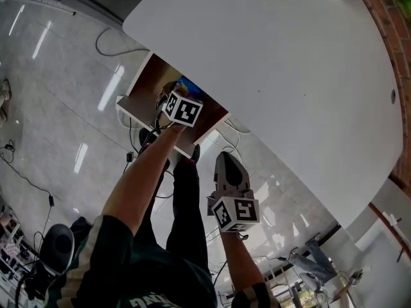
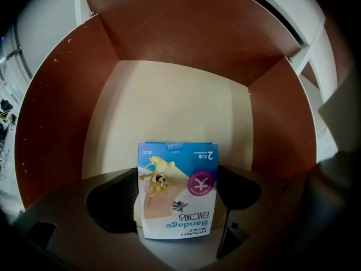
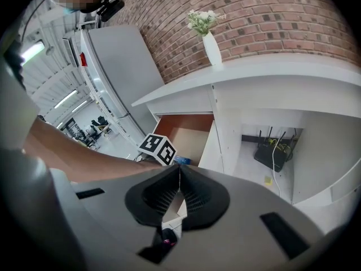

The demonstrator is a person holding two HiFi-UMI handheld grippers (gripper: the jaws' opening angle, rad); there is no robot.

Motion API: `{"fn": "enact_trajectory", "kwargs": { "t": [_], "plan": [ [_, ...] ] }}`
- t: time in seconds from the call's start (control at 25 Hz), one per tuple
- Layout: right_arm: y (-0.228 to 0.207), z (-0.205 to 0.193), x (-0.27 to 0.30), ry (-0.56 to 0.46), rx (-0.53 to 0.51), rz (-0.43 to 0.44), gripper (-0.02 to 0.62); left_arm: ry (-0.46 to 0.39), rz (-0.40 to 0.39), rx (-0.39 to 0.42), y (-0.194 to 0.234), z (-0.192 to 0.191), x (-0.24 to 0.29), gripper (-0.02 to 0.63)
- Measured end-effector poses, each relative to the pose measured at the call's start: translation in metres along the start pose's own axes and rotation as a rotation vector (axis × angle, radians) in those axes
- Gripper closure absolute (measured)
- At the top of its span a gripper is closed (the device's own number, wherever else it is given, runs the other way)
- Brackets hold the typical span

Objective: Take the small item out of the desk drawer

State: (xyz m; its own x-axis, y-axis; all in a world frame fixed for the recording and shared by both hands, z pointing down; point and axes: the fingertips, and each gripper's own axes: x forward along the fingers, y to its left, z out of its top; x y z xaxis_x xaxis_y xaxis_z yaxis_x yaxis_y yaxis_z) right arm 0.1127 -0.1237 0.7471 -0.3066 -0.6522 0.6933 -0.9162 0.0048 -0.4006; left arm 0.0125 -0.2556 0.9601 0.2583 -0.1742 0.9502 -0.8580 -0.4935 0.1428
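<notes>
A small blue bandage box (image 2: 177,191) sits between the black pads of my left gripper (image 2: 177,202), which is shut on its two sides. The gripper is inside the open desk drawer (image 2: 169,106), which has brown walls and a pale floor. In the head view, the left gripper (image 1: 174,98) reaches into the drawer (image 1: 146,88) under the white desk top (image 1: 276,63), and a blue corner of the box (image 1: 191,86) shows. My right gripper (image 1: 226,162) hangs below the desk edge, to the right of the drawer. Its jaws (image 3: 179,176) are shut with nothing between them.
White desk panels flank the drawer (image 3: 183,130). A black router (image 3: 273,152) with cables sits in the recess under the desk. A white vase (image 3: 212,47) of flowers stands on the desk top by a brick wall. Cables (image 1: 112,43) lie on the tiled floor.
</notes>
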Motion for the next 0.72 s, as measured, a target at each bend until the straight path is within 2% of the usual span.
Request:
{"fn": "enact_trajectory", "kwargs": {
  "t": [0.36,0.72],
  "plan": [
    [0.005,0.003,0.001,-0.002,-0.005,0.003,0.571,-0.040,0.008,-0.021,0.007,0.007,-0.016,0.166],
    [0.031,0.010,-0.004,-0.020,-0.019,0.033,0.571,-0.107,-0.010,0.006,-0.002,0.015,-0.060,0.166]
  ]
}}
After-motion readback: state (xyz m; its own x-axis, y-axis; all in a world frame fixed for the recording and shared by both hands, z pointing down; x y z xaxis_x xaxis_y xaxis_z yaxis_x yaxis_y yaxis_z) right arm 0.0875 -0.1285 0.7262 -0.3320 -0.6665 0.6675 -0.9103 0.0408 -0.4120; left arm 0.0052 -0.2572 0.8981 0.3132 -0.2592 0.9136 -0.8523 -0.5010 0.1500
